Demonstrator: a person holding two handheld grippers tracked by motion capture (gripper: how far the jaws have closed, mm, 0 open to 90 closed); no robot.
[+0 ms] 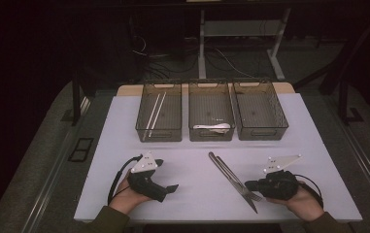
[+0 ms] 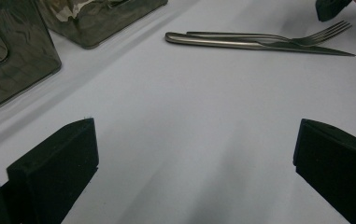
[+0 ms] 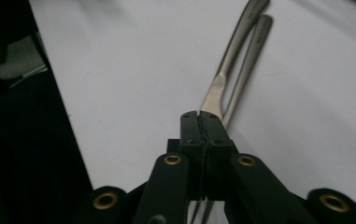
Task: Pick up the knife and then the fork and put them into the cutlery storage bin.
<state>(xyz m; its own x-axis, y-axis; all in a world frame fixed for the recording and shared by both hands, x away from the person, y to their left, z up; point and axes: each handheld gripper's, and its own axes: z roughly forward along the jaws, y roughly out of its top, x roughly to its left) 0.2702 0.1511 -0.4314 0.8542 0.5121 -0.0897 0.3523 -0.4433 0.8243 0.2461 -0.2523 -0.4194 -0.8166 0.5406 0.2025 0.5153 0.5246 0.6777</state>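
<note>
While no writing reads | right tool clenched over fork | left tool released

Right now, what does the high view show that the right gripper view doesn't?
High view adds: three bins, chopsticks in the left one, a white spoon in the middle one, and the open left gripper. Right gripper view adds: a close look at the right gripper, jaws pressed together. Shared: knife and fork on the white table.

Silver fork and knife on a pale lilac-white counter; smoky grey translucent bins; both tools black with grey plates.
</note>
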